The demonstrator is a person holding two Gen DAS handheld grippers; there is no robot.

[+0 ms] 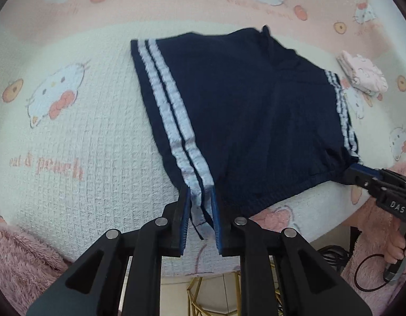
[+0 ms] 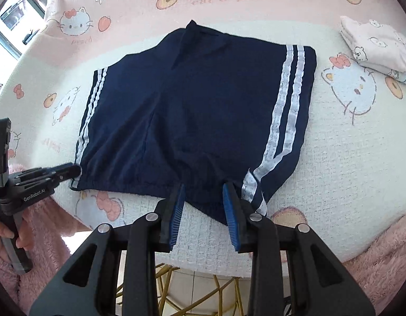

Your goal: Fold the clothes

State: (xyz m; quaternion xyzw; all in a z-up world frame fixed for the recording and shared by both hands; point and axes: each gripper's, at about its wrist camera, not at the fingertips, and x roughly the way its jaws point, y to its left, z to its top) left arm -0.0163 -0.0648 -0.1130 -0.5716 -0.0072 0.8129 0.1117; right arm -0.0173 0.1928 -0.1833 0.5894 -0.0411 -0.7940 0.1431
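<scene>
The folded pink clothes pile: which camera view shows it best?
The right wrist view: the folded pink clothes pile lies larger and sharper there, its printed pattern readable. The left wrist view shows it smaller and blurrier, near the right edge.

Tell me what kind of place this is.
Most likely a room in a home, not a lab: a round table under a cartoon cat cloth, navy shorts spread on it, a folded pink garment set aside, and a window behind.
</scene>
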